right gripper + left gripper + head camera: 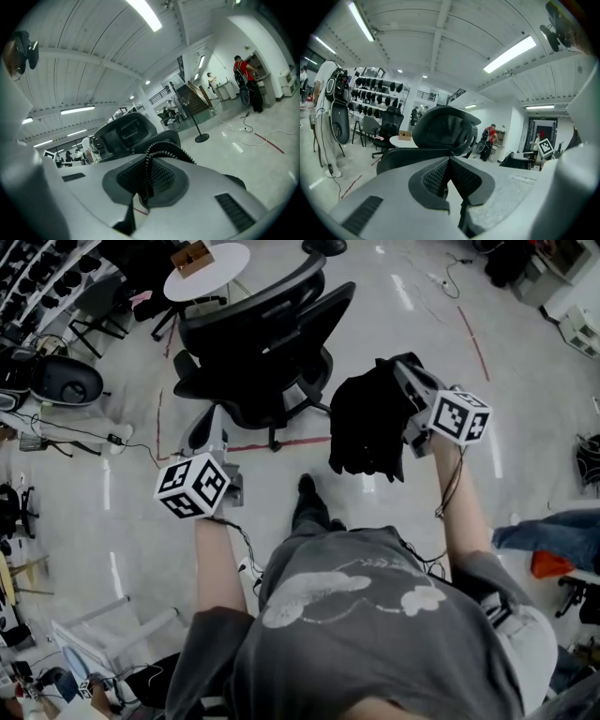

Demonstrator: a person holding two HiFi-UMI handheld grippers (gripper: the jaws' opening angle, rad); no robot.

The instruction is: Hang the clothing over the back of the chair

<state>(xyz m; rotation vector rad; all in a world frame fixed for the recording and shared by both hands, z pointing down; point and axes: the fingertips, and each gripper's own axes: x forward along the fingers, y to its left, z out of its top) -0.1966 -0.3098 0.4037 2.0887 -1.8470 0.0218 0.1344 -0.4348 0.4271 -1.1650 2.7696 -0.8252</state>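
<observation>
A black office chair (267, 329) stands on the floor ahead of me, its back toward me; it also fills the middle of the left gripper view (445, 129) and shows in the right gripper view (123, 132). A bunched black garment (366, 427) hangs in the air to the right of the chair. My right gripper (403, 371) is shut on it, and a beaded zipper edge of the garment (165, 150) loops out from between the pads of that gripper (149, 164). My left gripper (208, 423) is low to the left of the chair, shut (449, 164) with nothing in it.
A round white table (225, 263) with a cardboard box (192, 257) stands behind the chair. Red tape lines (272, 443) mark the floor. Racks of dark gear (375, 96) line the left wall. A person in red (243, 70) stands far off. Someone's legs (548, 531) are at the right.
</observation>
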